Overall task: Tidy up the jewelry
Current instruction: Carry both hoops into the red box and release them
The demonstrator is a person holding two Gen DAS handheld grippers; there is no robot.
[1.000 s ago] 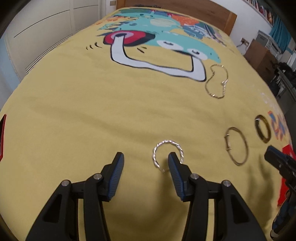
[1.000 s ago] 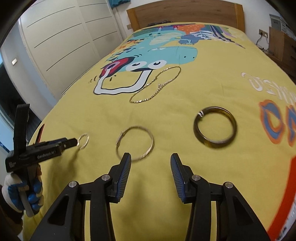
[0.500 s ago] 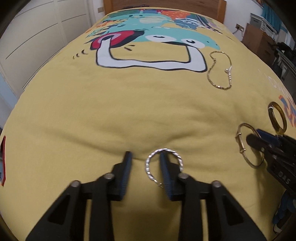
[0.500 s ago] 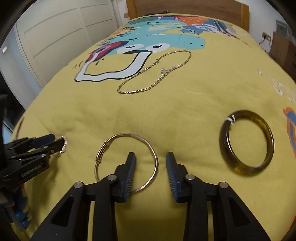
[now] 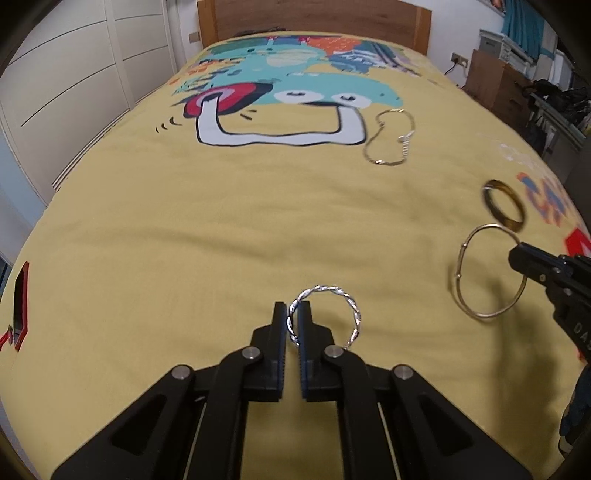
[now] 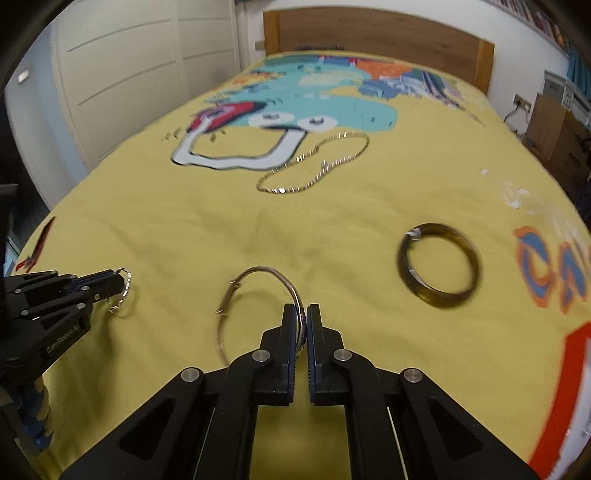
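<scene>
My left gripper (image 5: 291, 314) is shut on the left side of a twisted silver bracelet (image 5: 347, 306), lifted a little off the yellow bedspread (image 5: 184, 229). It also shows in the right wrist view (image 6: 123, 286). My right gripper (image 6: 302, 317) is shut on the right side of a thin gold bangle (image 6: 255, 275), also lifted; in the left wrist view the bangle (image 5: 461, 266) hangs from the right gripper (image 5: 517, 254). A dark amber bangle (image 6: 410, 280) lies to the right. A gold chain necklace (image 6: 314, 173) lies farther back.
The bedspread has a large cartoon print (image 5: 288, 96) toward the wooden headboard (image 5: 314, 22). White wardrobe doors (image 5: 74, 74) stand at the left. Cardboard boxes and clutter (image 5: 509, 85) stand beside the bed at the right.
Both grippers have closed: the left on the silver bracelet, the right on the thin gold bangle. Both pieces have lifted off the bedspread.
</scene>
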